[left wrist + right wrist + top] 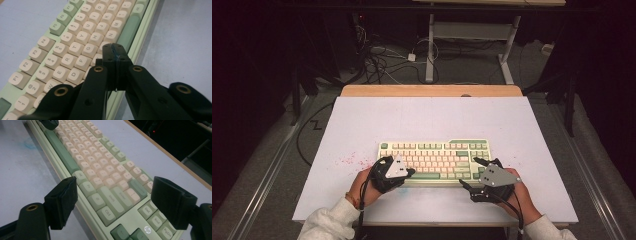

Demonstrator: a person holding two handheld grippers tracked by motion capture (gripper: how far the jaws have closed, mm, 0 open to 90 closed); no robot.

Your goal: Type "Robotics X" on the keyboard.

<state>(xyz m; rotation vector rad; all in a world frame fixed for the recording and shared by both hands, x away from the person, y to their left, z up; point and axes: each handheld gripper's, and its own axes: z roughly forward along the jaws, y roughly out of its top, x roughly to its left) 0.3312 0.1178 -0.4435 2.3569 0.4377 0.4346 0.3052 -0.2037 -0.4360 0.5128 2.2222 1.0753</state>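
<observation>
Looking down, you see the keyboard (434,161) lying near the middle of the white table (362,120), long side facing you. Your left gripper (410,172) is clenched on nothing, its pressed-together tips hovering over the lower letter rows beside the space bar (128,32), at the board's near left part. Your right gripper (473,171) is released, jaws spread wide, straddling the near right corner above the Shift and Ctrl keys (108,213). Neither grasps anything.
</observation>
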